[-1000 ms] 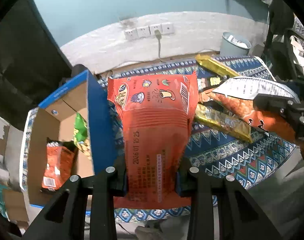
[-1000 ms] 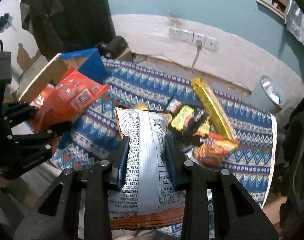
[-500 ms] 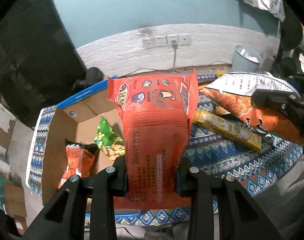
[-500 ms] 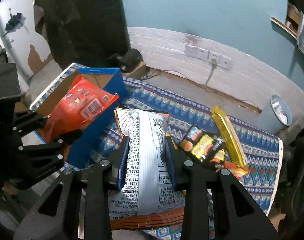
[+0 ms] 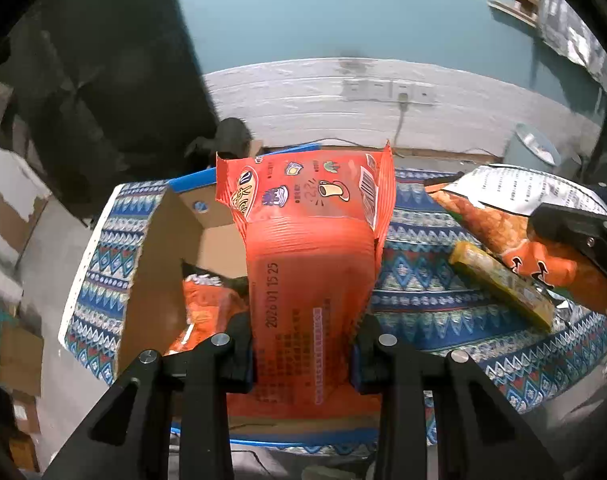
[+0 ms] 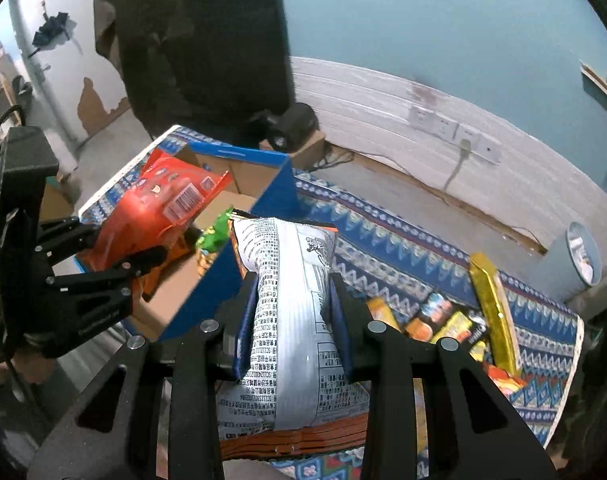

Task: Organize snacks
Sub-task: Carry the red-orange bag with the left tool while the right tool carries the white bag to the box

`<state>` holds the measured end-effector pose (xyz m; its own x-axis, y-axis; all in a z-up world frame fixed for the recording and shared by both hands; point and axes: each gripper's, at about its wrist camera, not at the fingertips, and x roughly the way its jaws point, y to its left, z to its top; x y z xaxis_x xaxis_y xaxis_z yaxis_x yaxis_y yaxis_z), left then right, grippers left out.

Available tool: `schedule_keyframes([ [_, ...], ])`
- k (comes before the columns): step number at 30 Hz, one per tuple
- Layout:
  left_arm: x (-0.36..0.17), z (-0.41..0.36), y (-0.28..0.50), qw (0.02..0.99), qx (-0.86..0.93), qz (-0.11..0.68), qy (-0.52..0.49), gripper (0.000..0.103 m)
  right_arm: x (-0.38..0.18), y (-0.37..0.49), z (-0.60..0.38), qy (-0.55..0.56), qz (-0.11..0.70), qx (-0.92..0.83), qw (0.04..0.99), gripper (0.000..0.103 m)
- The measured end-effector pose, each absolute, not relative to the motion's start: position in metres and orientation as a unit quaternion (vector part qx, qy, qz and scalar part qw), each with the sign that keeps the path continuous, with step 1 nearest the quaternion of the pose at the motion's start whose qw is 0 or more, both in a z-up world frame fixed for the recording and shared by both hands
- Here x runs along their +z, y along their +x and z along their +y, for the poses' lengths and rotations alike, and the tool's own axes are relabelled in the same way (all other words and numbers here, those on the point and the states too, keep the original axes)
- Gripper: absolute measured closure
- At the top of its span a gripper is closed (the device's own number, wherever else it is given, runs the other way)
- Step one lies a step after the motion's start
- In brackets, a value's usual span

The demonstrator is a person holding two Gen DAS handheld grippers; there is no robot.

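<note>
Left hand-held gripper (image 5: 303,354) clamps orange packet (image 5: 307,280); right hand-held gripper (image 6: 291,320) clamps white-backed bag (image 6: 295,320).

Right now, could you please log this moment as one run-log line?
left gripper: shut on red bag | right gripper: shut on white bag | box: open

Open-topped blue-sided cardboard box (image 6: 239,184), centre left of the right wrist view, partly filled (green packet (image 6: 214,232) inside); its tall blue side wall (image 6: 223,276) bars approach from the patterned blue tablecloth (image 6: 399,256).
</note>
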<state>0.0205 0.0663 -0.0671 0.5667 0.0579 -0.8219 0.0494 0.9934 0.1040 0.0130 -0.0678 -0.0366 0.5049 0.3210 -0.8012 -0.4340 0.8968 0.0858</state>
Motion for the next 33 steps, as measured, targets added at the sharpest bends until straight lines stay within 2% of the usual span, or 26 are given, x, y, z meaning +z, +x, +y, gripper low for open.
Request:
schedule_keyframes([
  [25,-0.096,0.167,0.034,0.865,0.081,0.495,-0.013,0.068,-0.056,0.057,0.062,-0.098,0.456,0.285,0.838,0.071],
  [29,-0.104,0.176,0.038,0.858,0.086,0.506,-0.024,0.06,-0.064,0.065,0.076,-0.099,0.462,0.285,0.834,0.07],
  [33,-0.108,0.183,0.038,0.85,0.093,0.517,-0.036,0.055,-0.072,0.071,0.083,-0.095,0.47,0.286,0.83,0.07],
])
